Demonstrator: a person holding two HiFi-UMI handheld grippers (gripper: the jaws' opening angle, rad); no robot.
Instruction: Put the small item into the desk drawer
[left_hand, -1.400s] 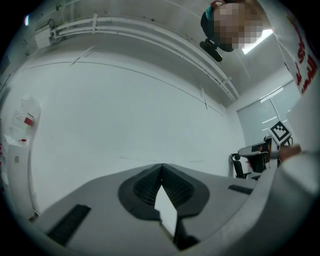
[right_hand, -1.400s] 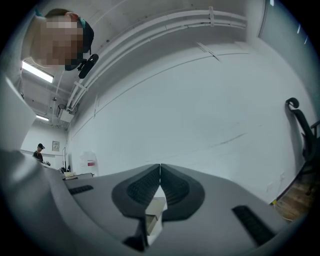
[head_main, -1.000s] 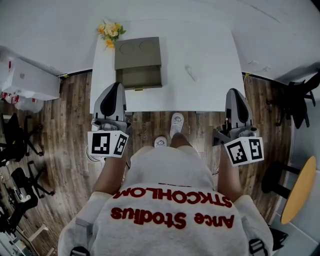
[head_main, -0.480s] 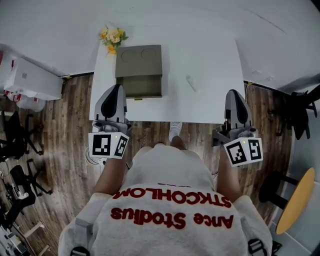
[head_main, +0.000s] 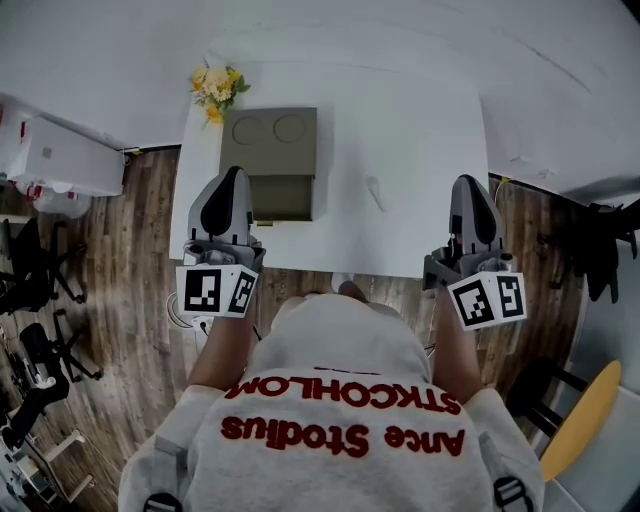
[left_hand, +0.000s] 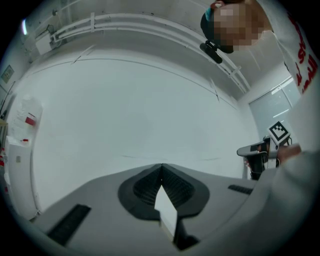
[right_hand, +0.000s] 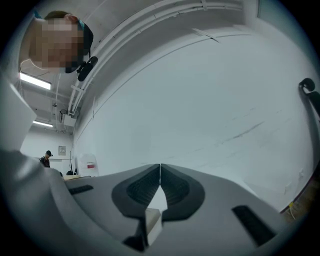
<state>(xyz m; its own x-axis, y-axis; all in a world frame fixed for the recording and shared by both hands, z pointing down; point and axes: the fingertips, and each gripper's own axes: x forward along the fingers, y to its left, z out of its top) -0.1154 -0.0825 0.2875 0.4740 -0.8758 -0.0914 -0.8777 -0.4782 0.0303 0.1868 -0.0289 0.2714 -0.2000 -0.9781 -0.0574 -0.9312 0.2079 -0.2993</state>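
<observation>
A white desk (head_main: 420, 130) carries an olive drawer box (head_main: 268, 135) with its drawer (head_main: 280, 197) pulled open, flowers (head_main: 215, 85) behind it. The small item (head_main: 377, 192), pale and hard to make out, perhaps spoon-shaped, lies on the desk right of the drawer, apart from both claws. The left claw (head_main: 234, 173) and the right claw (head_main: 468, 181) are both closed together on nothing. A white cabinet (head_main: 60, 160) stands to the left. Since a second ago the desk has come closer, and both claws now reach over its near edge.
</observation>
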